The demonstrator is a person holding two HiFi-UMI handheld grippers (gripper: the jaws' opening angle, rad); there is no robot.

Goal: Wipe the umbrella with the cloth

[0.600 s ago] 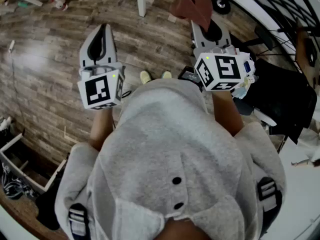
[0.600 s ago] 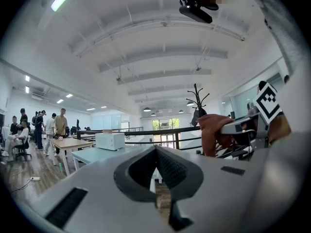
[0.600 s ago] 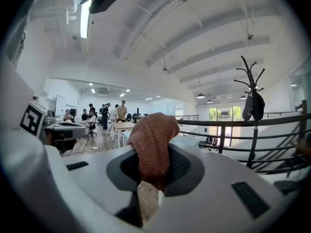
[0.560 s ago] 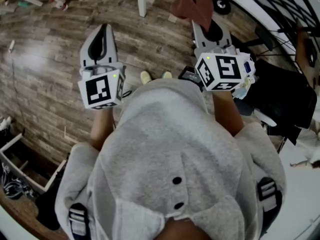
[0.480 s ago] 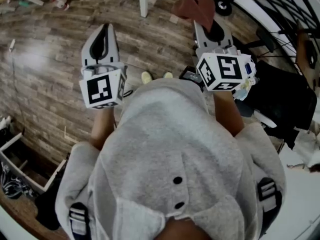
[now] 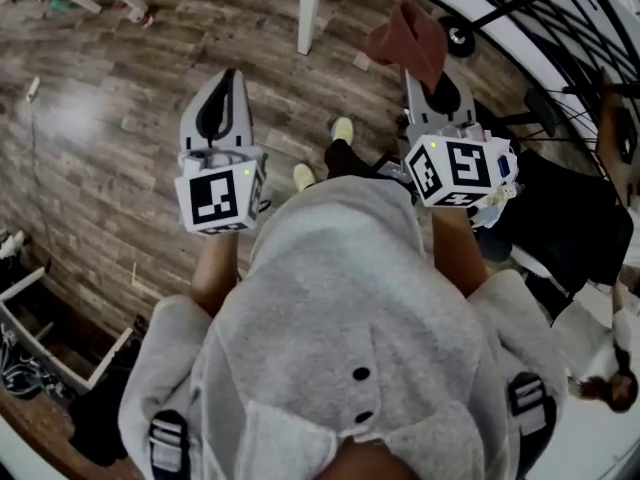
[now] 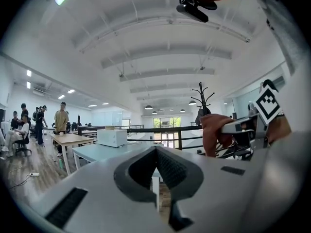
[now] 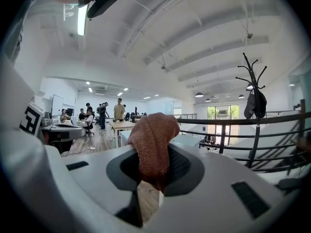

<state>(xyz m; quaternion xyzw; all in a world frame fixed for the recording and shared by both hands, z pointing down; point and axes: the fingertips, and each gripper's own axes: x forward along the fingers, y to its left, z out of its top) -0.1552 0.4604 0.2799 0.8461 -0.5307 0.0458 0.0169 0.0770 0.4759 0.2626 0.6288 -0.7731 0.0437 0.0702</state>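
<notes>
Head view, left to right:

- Lower left edge: open white-rimmed box [image 6: 28, 320] on the wood floor [image 6: 100, 128]. A tangle of dark cables [image 6: 12, 356] sits in it. Rest of the contents too small to tell.
- Left gripper [image 6: 232, 74]: held level over the floor, jaws fully closed, pad against pad, nothing between them. Its own view confirms this: the seam is tight and there is only room behind it.
- In that view's background: pale desk [image 7: 104, 152] with a white box-shaped appliance [image 7: 112, 137] standing on it. Can't tell if it is open or what is inside.
- Centre: the person's shoes [image 6: 343, 128] on the floor, between the two grippers.
- Right gripper [image 6: 428, 72]: tipped slightly down, jaws clamped on the cloth [image 6: 408, 34]. The cloth is reddish-brown, pinched at its lower part, with the rest bunched up and sticking out past the jaw tips.
- Right gripper view: black railing [image 8: 243, 123] and a coat stand [image 8: 252, 89] behind the cloth.
- Far right: black draped shape [image 6: 575, 213] just beside the right gripper's hand, with thin black bars [image 6: 540, 8] above it. Can't tell whether either is the umbrella. The cloth is clear of both.
</notes>
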